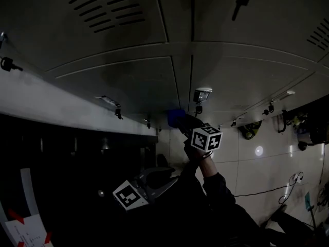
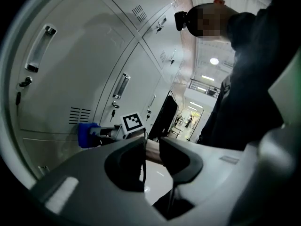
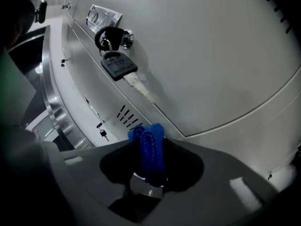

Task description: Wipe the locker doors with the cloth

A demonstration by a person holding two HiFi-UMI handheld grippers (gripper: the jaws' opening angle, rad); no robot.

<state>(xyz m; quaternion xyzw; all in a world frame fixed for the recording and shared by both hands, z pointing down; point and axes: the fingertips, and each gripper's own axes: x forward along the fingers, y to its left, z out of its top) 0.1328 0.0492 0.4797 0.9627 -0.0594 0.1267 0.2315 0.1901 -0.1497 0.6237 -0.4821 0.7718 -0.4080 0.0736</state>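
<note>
one tool works: right tool [image 3: 151, 149] grips the cloth [image 3: 146, 134], so press it flat on the door [image 3: 221, 55], skirting the padlock [image 3: 118, 66]; left tool [image 2: 151, 147] ajar, empty.

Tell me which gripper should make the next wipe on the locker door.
Right. The right gripper has its jaws shut on the blue cloth, up close to the locker door near the padlock. The left gripper hangs lower, empty, away from the doors.

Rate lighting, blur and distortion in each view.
Head view: underexposed, locker doors bowed by the wide lens. Left gripper view: brighter, ceiling lamp glares, strong fisheye curve. Right gripper view: dim, vignetted corners, blue cloth reads clearly.
</note>
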